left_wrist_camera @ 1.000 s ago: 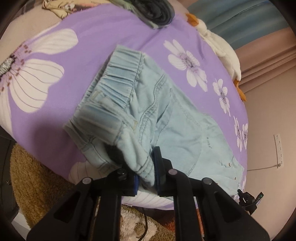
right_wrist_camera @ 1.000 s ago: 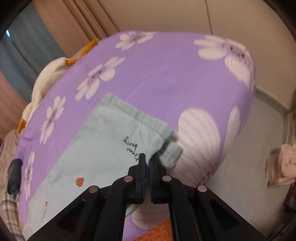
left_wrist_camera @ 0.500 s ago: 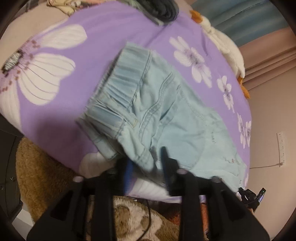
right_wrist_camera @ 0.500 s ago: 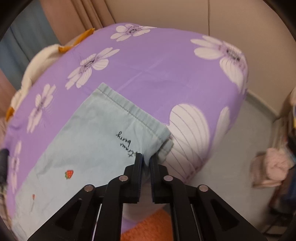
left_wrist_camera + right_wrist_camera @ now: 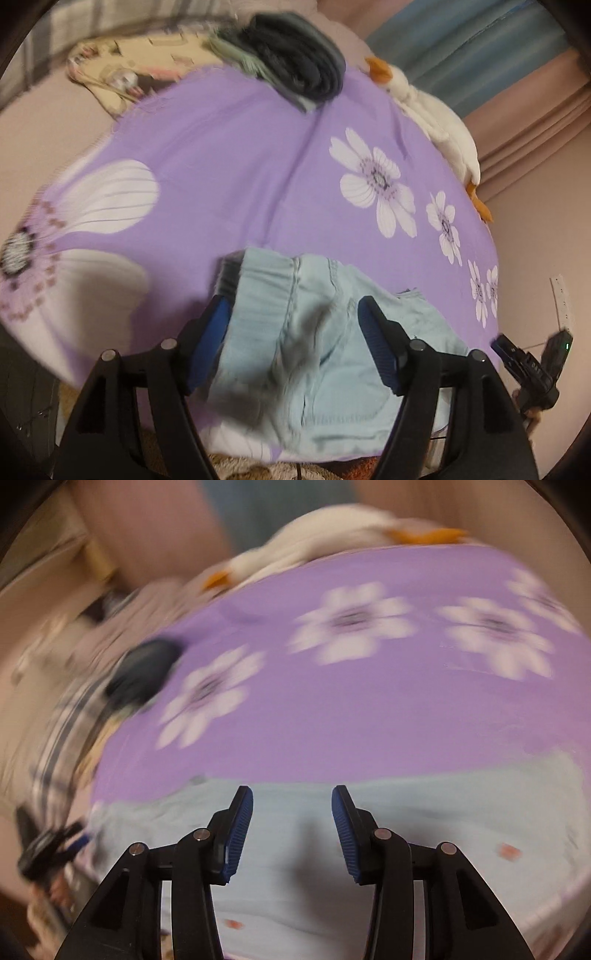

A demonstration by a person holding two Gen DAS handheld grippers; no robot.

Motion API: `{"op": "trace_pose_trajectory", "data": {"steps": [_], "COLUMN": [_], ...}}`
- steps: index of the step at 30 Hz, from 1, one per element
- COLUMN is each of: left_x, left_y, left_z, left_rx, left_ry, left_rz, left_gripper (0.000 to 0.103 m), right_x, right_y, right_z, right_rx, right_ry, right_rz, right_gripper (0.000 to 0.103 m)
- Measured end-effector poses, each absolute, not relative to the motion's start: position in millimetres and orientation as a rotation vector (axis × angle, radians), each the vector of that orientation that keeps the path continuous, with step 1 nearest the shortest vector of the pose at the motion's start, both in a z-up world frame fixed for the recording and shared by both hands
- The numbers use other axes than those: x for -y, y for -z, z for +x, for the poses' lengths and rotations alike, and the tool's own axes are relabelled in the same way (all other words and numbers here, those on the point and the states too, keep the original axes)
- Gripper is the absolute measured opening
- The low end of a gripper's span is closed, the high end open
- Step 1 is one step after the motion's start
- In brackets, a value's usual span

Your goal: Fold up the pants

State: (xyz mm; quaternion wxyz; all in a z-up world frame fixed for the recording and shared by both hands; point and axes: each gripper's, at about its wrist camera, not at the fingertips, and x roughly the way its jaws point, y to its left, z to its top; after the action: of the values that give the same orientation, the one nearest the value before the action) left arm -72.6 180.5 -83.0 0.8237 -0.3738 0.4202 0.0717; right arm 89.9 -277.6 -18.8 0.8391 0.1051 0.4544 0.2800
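Pants (image 5: 317, 332): light blue denim, lying bunched on the near edge of a bed under a purple sheet (image 5: 240, 155) printed with white flowers.

Left wrist view: left gripper (image 5: 295, 325) released, its 2 blue-padded fingers (image 5: 212, 332) spread wide to either side of the pants' gathered waistband, grasping nothing. A dark folded garment (image 5: 299, 70) sits at the far end of the sheet. A white plush toy (image 5: 439, 118) with orange parts lies along the far right edge. The other gripper's black body shows at the lower right, beyond the bed edge.

Right wrist view, heavily blurred: right gripper (image 5: 291, 808) released, fingers apart above the flat pale blue cloth (image 5: 295, 849), which carries small red marks. The sheet (image 5: 332, 701) fills the middle, the plush toy (image 5: 332, 542) runs along its far edge, and the dark garment (image 5: 144, 672) lies at the left.
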Motion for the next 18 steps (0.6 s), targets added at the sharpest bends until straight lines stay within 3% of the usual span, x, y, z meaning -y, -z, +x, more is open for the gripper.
{"op": "trace_pose_trajectory", "data": {"steps": [3, 5, 9, 16, 17, 18], "left_x": [-184, -182, -177, -174, -174, -174], "left_y": [102, 109, 105, 107, 108, 107], "left_z": [-60, -59, -66, -80, -78, -77], "left_rx": [-0.957, -0.974, -0.992, -0.988, -0.991, -0.995], "left_ry": [-0.141, -0.153, -0.154, -0.152, -0.154, -0.155], "left_rz": [-0.806, -0.784, -0.758, -0.771, -0.773, -0.775], "left_gripper": [0.068, 0.053, 0.042, 0.04, 0.04, 0.04], "right_x": [215, 180, 134, 102, 102, 102], "right_y": [27, 37, 55, 73, 75, 75], "right_z": [99, 105, 116, 117, 118, 118], "right_rx": [-1.036, -1.097, -1.185, -1.277, -1.282, -1.271], "right_ry": [-0.736, -0.791, -0.822, -0.853, -0.854, -0.843], "right_rz": [0.146, 0.115, 0.082, -0.043, -0.051, -0.067], "right_gripper": [0.044, 0.044, 0.044, 0.044, 0.042, 0.027]}}
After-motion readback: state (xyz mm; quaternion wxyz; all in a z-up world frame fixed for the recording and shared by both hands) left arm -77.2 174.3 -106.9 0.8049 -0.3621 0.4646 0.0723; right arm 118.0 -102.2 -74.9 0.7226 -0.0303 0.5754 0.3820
